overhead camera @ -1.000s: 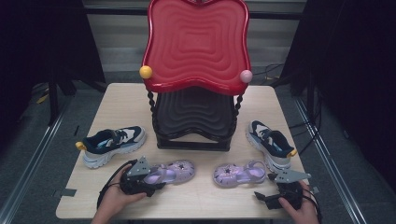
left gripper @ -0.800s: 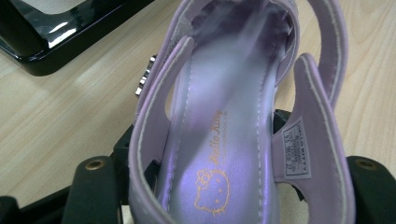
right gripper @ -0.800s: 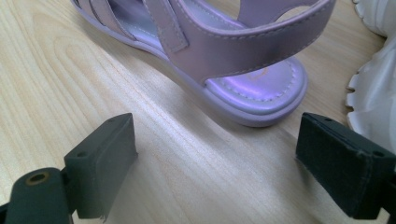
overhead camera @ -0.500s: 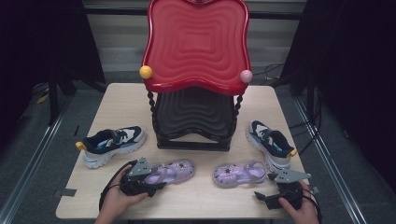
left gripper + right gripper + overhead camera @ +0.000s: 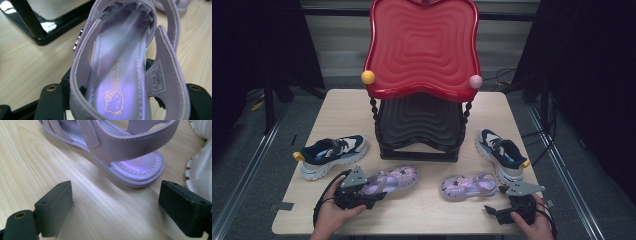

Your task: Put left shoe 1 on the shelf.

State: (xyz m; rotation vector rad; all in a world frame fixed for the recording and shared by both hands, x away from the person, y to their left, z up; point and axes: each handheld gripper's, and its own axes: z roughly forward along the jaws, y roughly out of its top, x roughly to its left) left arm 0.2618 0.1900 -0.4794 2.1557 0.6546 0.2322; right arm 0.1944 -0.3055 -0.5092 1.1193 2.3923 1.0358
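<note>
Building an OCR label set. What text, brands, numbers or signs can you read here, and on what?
"Hello Kitty": gold script on the insole of the purple sandal between the left claw's jaws; a gold cat-face logo below it.
A smaller line under that script: too small to read.
White tag inside the sandal's heel strap: printed lines, too blurred to read.
No readable text elsewhere.

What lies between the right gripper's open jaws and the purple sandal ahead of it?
Bare wooden table, seen in the right gripper view: right gripper, sandal.
</note>
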